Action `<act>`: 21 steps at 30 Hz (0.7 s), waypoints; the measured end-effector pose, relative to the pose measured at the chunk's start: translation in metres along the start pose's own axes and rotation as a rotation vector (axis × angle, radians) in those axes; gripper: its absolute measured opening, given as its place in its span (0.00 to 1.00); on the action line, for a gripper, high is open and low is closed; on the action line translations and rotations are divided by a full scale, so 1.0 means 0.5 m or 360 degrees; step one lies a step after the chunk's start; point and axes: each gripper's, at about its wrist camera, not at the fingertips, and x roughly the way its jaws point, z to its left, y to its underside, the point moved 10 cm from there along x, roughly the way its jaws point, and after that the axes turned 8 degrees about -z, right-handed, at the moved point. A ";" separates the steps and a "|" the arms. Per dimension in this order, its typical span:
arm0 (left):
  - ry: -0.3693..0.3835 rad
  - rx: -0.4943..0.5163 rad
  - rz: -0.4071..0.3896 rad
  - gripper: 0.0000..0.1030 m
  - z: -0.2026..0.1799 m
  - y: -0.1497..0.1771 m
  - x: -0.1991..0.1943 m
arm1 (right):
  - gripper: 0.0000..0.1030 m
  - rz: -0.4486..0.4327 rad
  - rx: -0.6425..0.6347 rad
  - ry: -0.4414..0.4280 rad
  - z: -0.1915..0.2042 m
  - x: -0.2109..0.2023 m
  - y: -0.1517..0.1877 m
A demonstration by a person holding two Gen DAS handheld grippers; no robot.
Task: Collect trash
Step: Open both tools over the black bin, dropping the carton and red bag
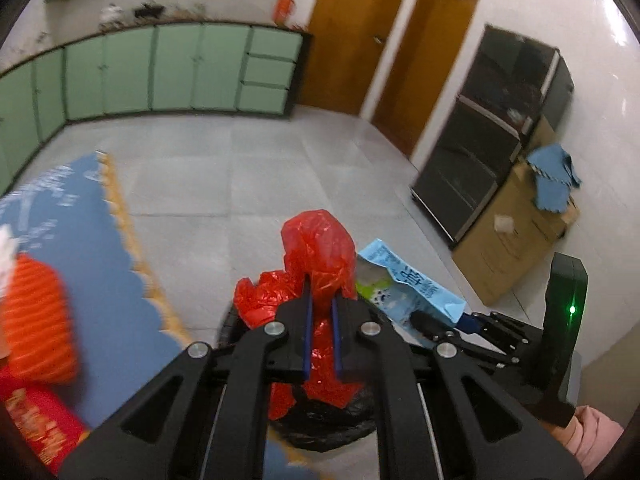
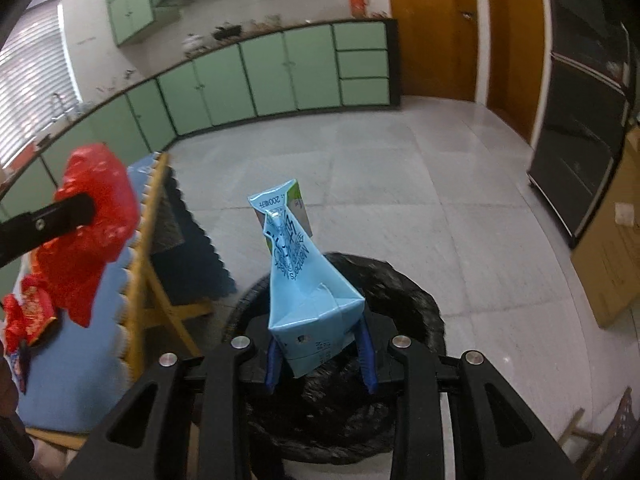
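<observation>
- Left wrist view: the left claw [image 1: 320, 308] pinches a red plastic bag [image 1: 320, 248], soft, light, best bunched, at frame centre.
- The right claw [image 2: 320, 354] clamps a crushed blue carton [image 2: 308, 292], light, creasable, above the black-lined bin [image 2: 400, 300].

Two black hand-held grippers: the left gripper [image 1: 320, 312] and right gripper [image 2: 320, 356] have angular cut-out arms, round silver screws and blue finger pads [image 2: 366, 360]. A green light [image 1: 572, 309] glows on one; a pink sleeve [image 1: 592, 436] shows behind.
</observation>
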 end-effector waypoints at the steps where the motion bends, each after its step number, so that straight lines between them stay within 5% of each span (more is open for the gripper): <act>1: 0.0018 -0.0002 0.0035 0.08 -0.010 0.007 0.024 | 0.30 0.0014 0.0009 0.0015 -0.010 0.006 0.005; 3: 0.0045 -0.0010 0.0106 0.13 -0.020 0.024 0.055 | 0.31 0.0049 0.0017 0.0053 -0.033 0.021 0.020; 5: 0.0040 -0.0018 0.0146 0.37 -0.024 0.043 0.064 | 0.32 0.0072 0.0018 0.0087 -0.045 0.031 0.028; 7: 0.0027 -0.0027 0.0142 0.46 -0.021 0.047 0.065 | 0.42 0.0095 0.0018 0.0111 -0.057 0.041 0.038; 14: -0.0056 -0.0142 0.0049 0.54 0.037 0.020 0.002 | 0.59 0.0068 -0.0009 0.0107 -0.041 0.029 0.020; 21: -0.0437 -0.0188 -0.0214 0.67 0.180 0.001 -0.194 | 0.79 -0.0119 -0.0145 -0.0062 0.101 -0.033 -0.066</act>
